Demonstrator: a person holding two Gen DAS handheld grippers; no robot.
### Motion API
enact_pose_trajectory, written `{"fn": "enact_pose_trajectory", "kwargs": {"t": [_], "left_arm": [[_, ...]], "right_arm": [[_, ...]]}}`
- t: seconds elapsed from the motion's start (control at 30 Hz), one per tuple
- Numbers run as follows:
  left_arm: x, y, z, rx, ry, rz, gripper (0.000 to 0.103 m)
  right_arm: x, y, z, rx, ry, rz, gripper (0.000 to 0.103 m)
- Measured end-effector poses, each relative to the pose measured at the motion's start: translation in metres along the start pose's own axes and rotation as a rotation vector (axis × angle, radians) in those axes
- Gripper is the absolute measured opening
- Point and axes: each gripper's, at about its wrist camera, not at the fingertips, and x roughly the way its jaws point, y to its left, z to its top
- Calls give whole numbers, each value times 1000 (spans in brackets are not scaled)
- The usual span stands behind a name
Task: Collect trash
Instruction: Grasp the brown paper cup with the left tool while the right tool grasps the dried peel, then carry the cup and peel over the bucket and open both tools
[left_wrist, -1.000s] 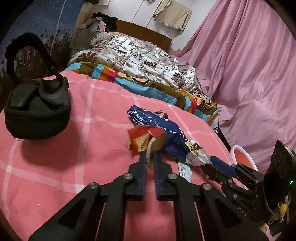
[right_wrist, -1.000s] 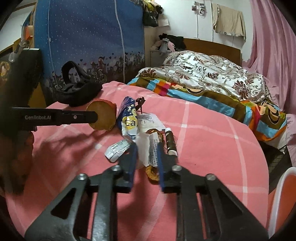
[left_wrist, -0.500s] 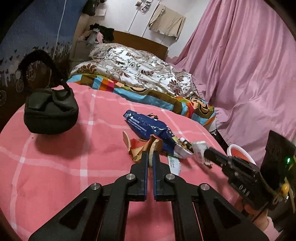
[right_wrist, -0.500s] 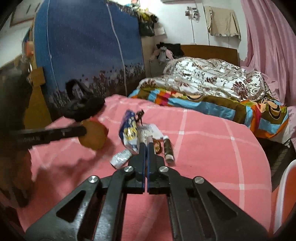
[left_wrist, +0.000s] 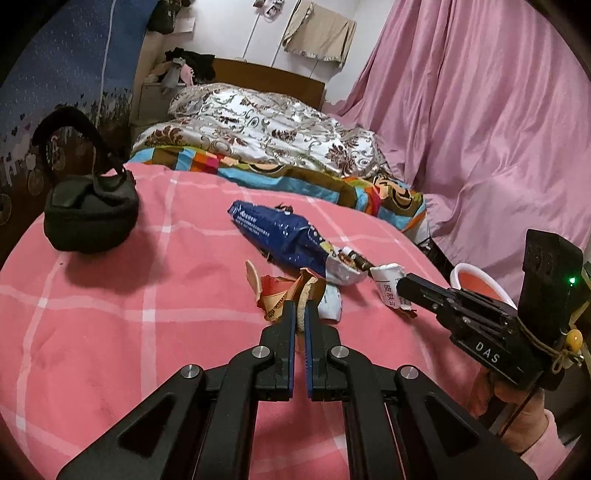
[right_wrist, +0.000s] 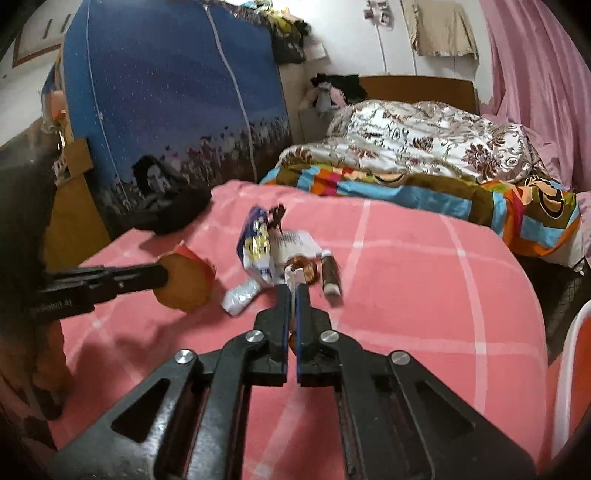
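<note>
My left gripper (left_wrist: 301, 308) is shut on a torn red-and-tan paper cup (left_wrist: 280, 295), held just above the pink blanket (left_wrist: 110, 314). From the right wrist view the cup (right_wrist: 184, 282) shows its round tan bottom. My right gripper (right_wrist: 291, 290) has a folded white printed leaflet (left_wrist: 388, 288) pinched between its pads, and its jaws are opening slightly. A blue snack bag (left_wrist: 280, 236), a small brown bottle (right_wrist: 330, 275), a copper-coloured ring (right_wrist: 306, 269) and a crumpled white wrapper (right_wrist: 240, 301) lie on the blanket ahead of both grippers.
A black pouch with a strap (left_wrist: 88, 218) sits on the blanket's far left. A white-rimmed red bin (left_wrist: 476, 284) stands off the bed's right edge. Folded quilts (left_wrist: 277, 147) lie behind, pink curtains on the right, a blue wardrobe (right_wrist: 166, 92) on the left.
The right gripper, open around the white leaflet a second ago, closed on it and raised it. The left gripper drew back with the cup, away from the snack bag.
</note>
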Motion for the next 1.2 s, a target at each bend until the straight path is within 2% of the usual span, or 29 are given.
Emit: {"fn": "enact_pose_trajectory", "kwargs": {"t": [0.07, 0.13, 0.2, 0.53, 0.67, 0.8, 0.87, 0.93, 1.2], "left_arm": [[1, 1, -1, -1, 4, -2, 3], [1, 0, -1, -1, 6, -4, 3], [0, 0, -3, 0, 9, -7, 3], [-2, 0, -9, -15, 19, -8, 3], [-2, 0, -9, -21, 15, -2, 3], [-3, 0, -11, -25, 7, 3, 3], [-5, -2, -13, -24, -4, 11, 3], [-7, -3, -14, -24, -13, 9, 3], [-17, -8, -20, -2, -48, 18, 2]], "right_arm": [[-2, 0, -3, -12, 3, -3, 35], [-3, -1, -7, -19, 9, -17, 50], [-5, -4, -11, -20, 19, -26, 56], [-10, -12, -28, -35, 64, -10, 62], [-12, -17, -26, -24, 53, -35, 62], [-3, -20, -20, -6, 66, -4, 61], [3, -17, -17, -11, 77, -2, 58], [6, -16, -16, -11, 80, 7, 47], [-6, -11, -20, -11, 43, 11, 47]]}}
